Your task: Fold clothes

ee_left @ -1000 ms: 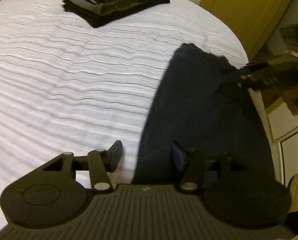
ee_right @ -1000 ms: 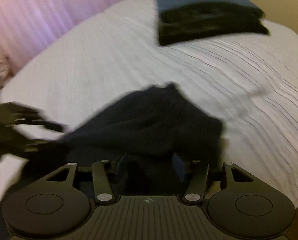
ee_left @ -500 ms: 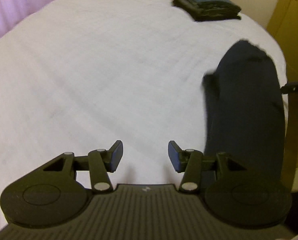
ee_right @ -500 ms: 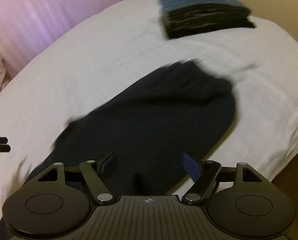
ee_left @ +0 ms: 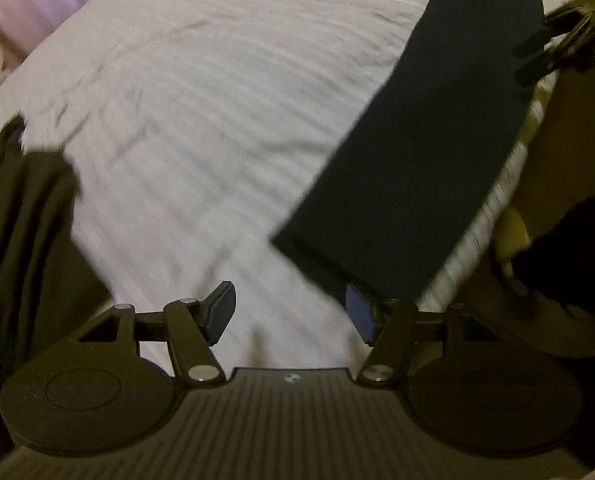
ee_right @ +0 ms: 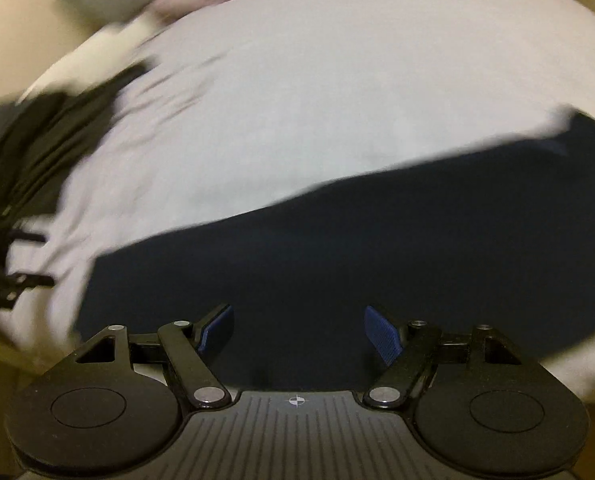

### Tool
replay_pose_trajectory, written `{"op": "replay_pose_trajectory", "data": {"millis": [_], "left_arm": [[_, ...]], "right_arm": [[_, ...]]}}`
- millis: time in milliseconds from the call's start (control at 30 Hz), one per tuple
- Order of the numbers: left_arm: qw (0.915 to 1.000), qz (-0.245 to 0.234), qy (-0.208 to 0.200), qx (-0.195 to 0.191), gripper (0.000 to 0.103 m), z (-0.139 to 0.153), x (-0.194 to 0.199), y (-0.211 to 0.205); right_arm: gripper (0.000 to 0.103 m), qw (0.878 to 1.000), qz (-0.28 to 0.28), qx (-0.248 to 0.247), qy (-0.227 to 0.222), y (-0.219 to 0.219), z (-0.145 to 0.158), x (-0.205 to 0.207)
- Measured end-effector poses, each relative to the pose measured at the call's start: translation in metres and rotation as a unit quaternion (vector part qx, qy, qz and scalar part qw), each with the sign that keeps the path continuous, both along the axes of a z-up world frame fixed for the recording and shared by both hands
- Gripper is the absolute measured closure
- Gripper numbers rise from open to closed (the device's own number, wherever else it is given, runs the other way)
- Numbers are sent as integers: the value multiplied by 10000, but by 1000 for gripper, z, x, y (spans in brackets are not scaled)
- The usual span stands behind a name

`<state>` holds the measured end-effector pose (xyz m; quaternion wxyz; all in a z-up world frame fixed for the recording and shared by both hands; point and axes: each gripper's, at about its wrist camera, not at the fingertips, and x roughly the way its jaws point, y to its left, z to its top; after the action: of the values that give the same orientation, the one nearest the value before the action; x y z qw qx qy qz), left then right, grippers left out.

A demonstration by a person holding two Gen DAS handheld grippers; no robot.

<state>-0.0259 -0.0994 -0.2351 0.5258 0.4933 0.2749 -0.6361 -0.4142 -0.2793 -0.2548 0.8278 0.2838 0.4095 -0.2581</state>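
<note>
Both your tongs are released, nothing between the pads.

Left tongs (ee_left: 291,312): jaws spread wide, hanging over the white bedspread (ee_left: 217,100). The blue pad on its right finger (ee_left: 359,316) sits just beside the near corner of the navy garment (ee_left: 429,152), but I can't tell if it touches. The left finger is over bare bedspread.

The navy garment is folded into a long flat strip, lying diagonally along the right edge of the bed, its near end close to your left tongs and its far end running up toward the top of the left wrist view. In that view the right tongs (ee_left: 537,54) show at the upper right, fingers apart, at the garment's outer edge; too blurred to say whether they make contact.

Right tongs (ee_right: 299,330): jaws wide apart, directly above the navy garment (ee_right: 377,248), which fills the lower half of that view. The white bedspread (ee_right: 337,92) lies beyond it.

A second dark garment, greenish black (ee_left: 21,232), is heaped at the left edge of the bed in the left wrist view, well apart from the navy one. In the right wrist view it's the blurred dark mass at far left (ee_right: 37,148), with your left tongs (ee_right: 29,258) below it.

Both views are motion-blurred.
</note>
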Motion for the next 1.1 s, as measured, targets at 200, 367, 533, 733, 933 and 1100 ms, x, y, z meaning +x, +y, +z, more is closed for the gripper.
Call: {"op": "replay_pose_trajectory", "data": {"millis": [200, 367, 533, 733, 933, 1100], "left_arm": [[9980, 392, 483, -98, 46, -14, 16, 22], [9952, 715, 625, -243, 46, -23, 20, 25], [9921, 1031, 677, -222, 46, -28, 25, 37], [9896, 1219, 735, -210, 44, -29, 28, 50], [9874, 1357, 781, -210, 43, -31, 30, 60], [9860, 1433, 823, -211, 41, -34, 32, 63]], "right_arm": [[28, 9776, 2027, -543, 152, 71, -16, 87], [28, 9321, 3350, -1272, 527, 117, -44, 127], [28, 8644, 4496, -2144, 686, 148, -78, 143], [57, 8254, 5054, -2430, 648, 159, -91, 150], [56, 8160, 5065, -2618, 949, 172, -106, 155], [56, 8365, 4603, -2840, 882, 177, -113, 164]]}}
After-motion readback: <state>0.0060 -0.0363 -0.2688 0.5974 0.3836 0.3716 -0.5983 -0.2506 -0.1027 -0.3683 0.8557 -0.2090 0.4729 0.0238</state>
